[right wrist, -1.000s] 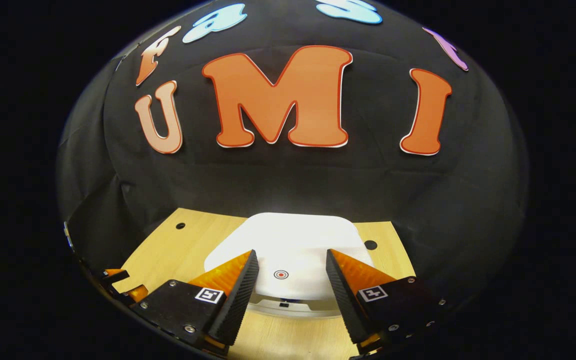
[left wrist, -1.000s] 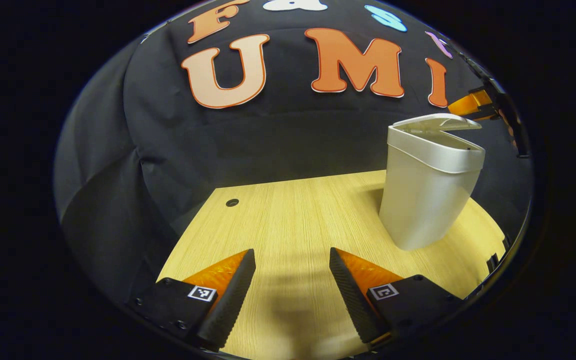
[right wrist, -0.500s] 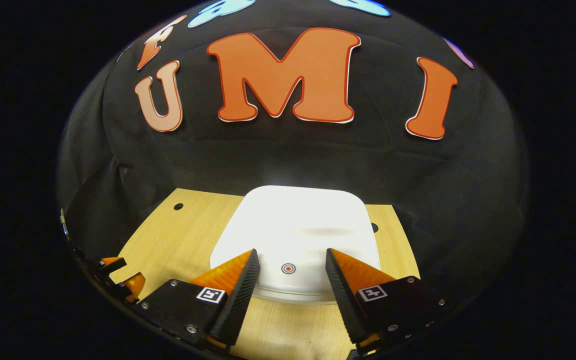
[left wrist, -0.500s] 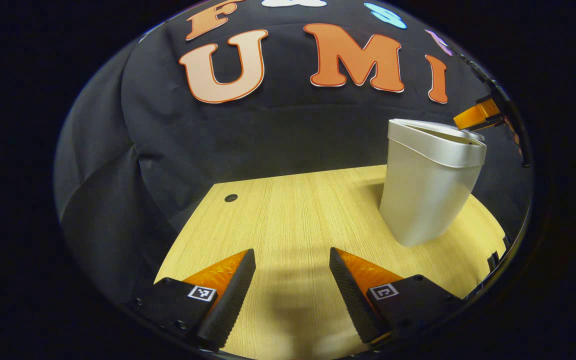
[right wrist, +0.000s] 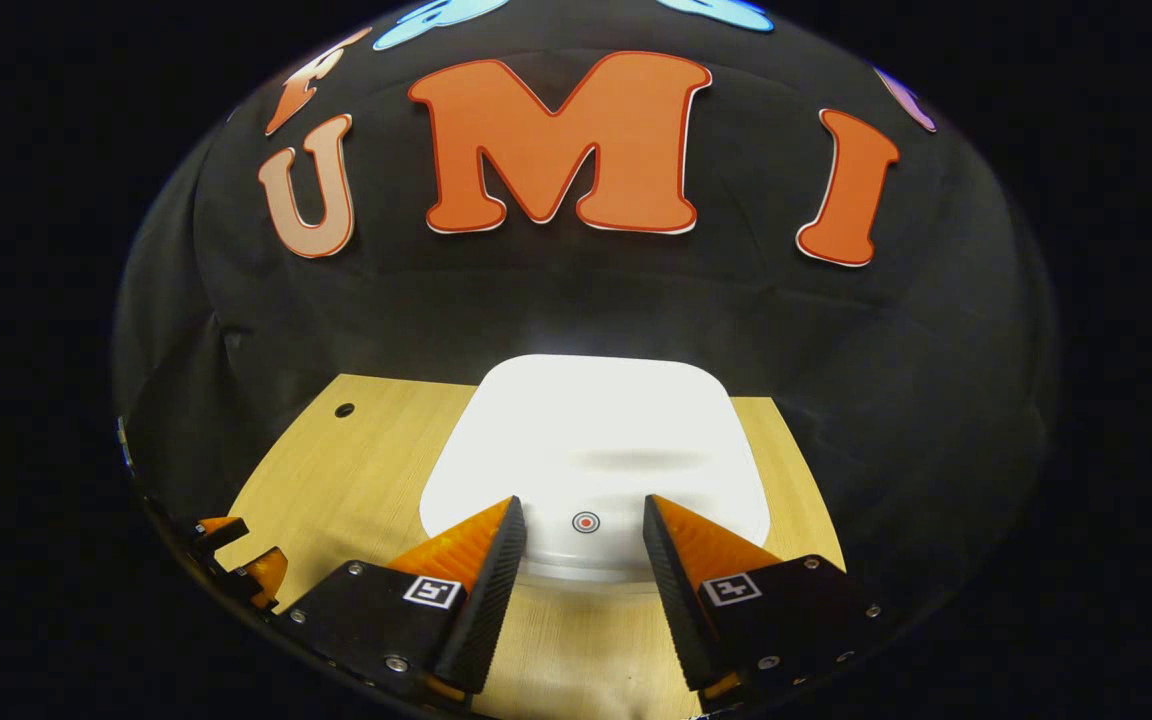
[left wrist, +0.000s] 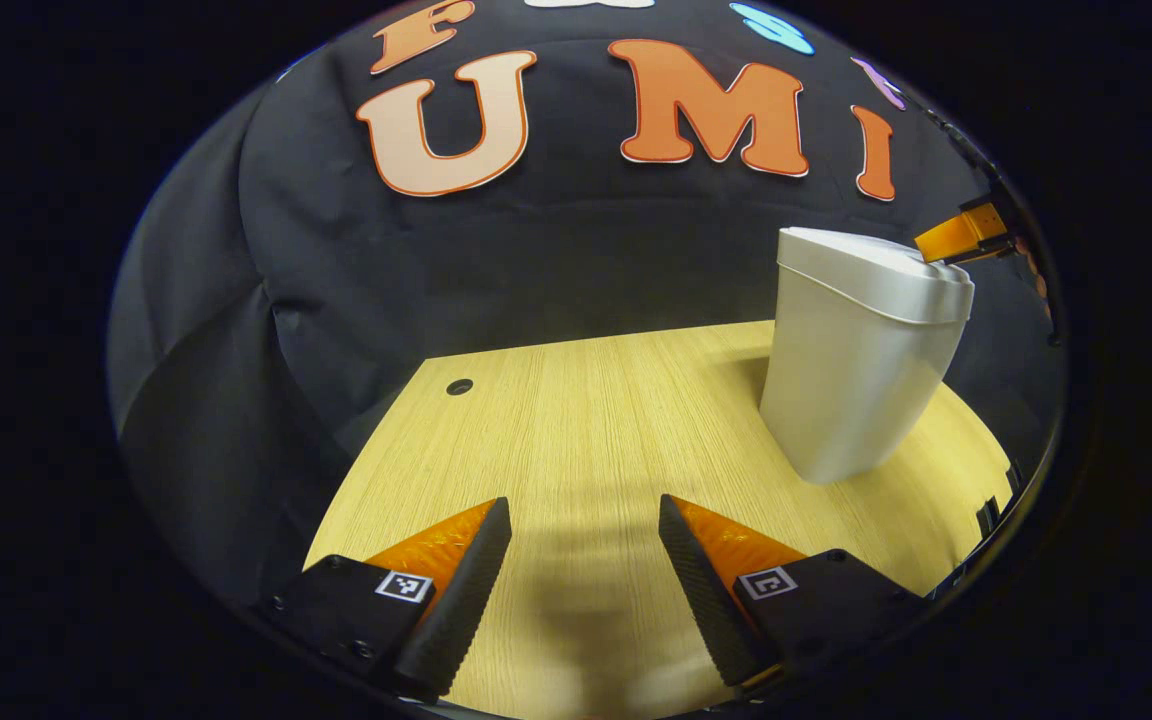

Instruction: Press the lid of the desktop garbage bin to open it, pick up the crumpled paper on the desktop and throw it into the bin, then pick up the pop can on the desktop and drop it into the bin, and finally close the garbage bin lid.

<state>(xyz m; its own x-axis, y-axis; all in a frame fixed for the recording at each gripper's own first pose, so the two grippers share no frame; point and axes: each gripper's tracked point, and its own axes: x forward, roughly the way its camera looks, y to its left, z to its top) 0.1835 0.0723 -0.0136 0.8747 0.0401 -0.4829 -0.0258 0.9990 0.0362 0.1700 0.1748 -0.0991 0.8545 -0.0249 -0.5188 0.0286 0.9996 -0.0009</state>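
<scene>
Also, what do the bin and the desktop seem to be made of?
Bin: probably plastic, smooth matte off-white, with soft sheen and rounded moulded edges; its lid looks the same. Desktop: wood or wood-look laminate, pale with straight grain lines; which one I cannot tell.

Red bullseye mark on the bin lid [right wrist: 586,521], square coded tags on each gripper, no words legible

Recording booth: black cloth wall [left wrist: 556,250], bare wooden desktop [left wrist: 576,420].
</scene>
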